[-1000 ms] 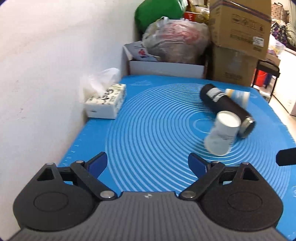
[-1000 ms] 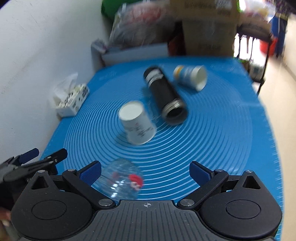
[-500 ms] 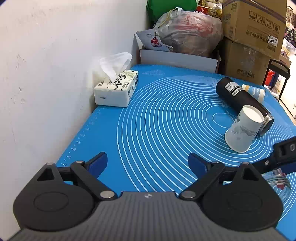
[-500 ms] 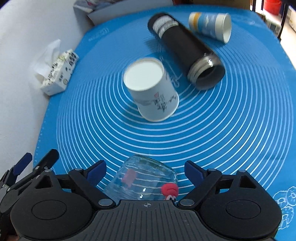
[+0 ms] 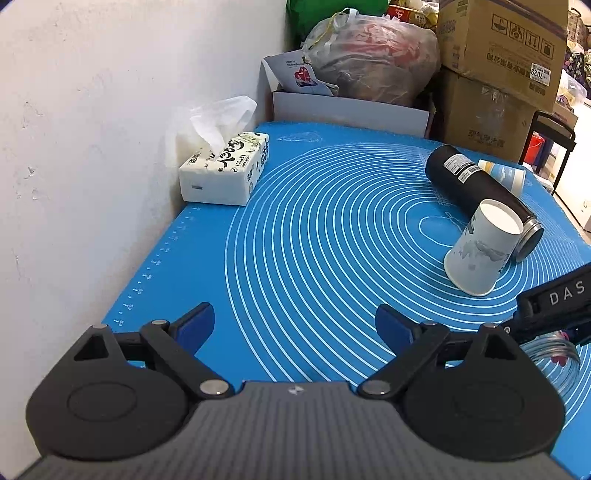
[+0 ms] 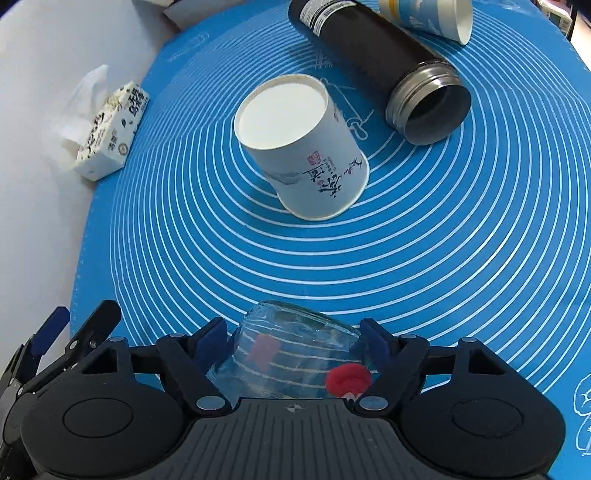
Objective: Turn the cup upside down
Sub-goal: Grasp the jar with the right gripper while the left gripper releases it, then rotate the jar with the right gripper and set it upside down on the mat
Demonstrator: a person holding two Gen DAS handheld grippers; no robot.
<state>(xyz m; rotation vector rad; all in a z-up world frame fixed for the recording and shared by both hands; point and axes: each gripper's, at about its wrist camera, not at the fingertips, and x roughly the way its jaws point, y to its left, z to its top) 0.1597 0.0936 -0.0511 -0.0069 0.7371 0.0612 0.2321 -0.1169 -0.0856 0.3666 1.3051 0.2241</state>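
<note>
A clear glass cup with a red figure printed on it lies on its side on the blue mat, between the fingers of my right gripper. The blue pads sit at both sides of the glass; the jaws have closed in around it. A sliver of the glass shows in the left wrist view under the right gripper's body. My left gripper is open and empty over the mat's near left part. A white paper cup stands upside down mid-mat and also shows in the left wrist view.
A black flask lies on its side behind the paper cup, with a blue-and-white paper cup lying beyond it. A tissue box sits against the white wall at left. Boxes and bags crowd the far edge.
My right gripper has come down and forward over the glass cup, and its fingers have narrowed around it. The left gripper has shifted slightly and stays open.
</note>
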